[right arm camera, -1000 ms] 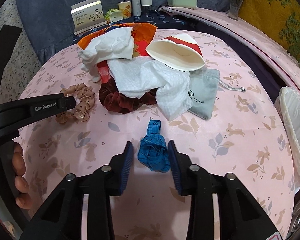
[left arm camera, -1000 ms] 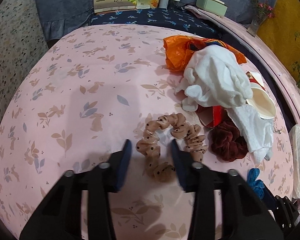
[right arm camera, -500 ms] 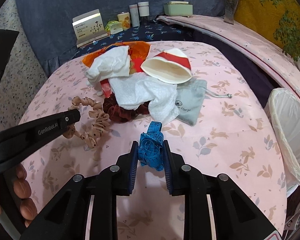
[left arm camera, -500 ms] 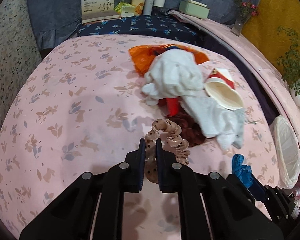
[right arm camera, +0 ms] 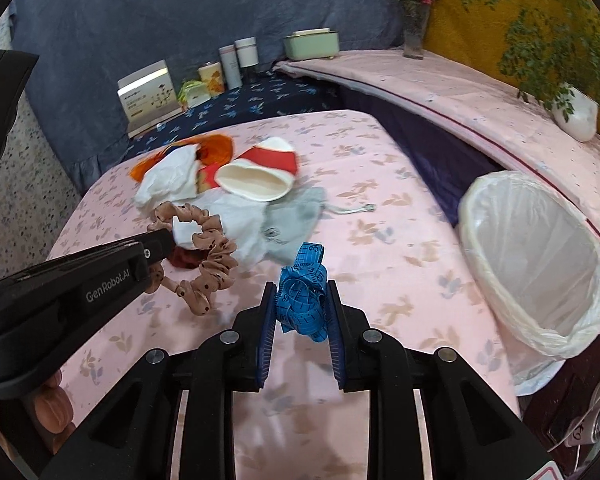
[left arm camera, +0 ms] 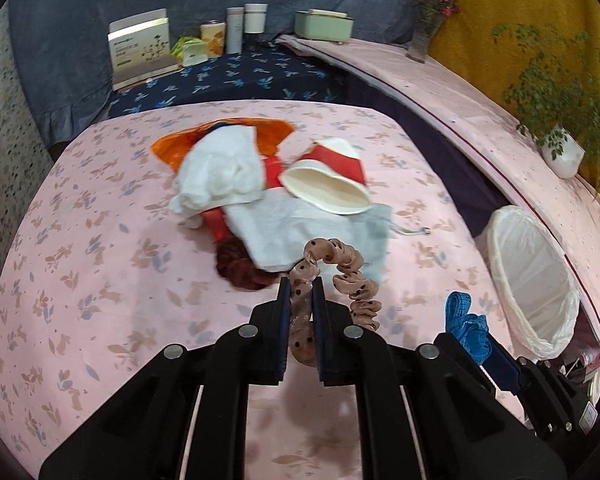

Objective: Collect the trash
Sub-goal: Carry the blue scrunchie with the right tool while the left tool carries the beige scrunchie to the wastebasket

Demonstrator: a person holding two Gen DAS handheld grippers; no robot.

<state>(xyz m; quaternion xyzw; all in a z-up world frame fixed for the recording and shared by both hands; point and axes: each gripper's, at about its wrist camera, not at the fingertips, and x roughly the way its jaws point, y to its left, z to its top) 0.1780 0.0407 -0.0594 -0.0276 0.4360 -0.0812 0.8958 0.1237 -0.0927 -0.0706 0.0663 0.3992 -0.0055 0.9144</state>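
Left wrist: scrunchie [left arm camera: 300, 312], formerly lying flat, apparently hangs clamped.

Your way right to the lined bin [right arm camera: 540, 264] lies open over bare pink bench [right arm camera: 400, 240]; the litter pile [right arm camera: 236, 184] crowds the far left.

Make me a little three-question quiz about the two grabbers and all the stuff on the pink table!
1. True or false: the left gripper is shut on the beige dotted scrunchie.
2. What does the right gripper hold?
A. paper cup
B. blue tape measure
C. grey pouch
3. Fill in: the white-lined bin stands beside the table's ___ edge in both views.

Key: 1 true. 2 B, the blue tape measure; the paper cup and grey pouch lie on the pink tablecloth. 3 right.
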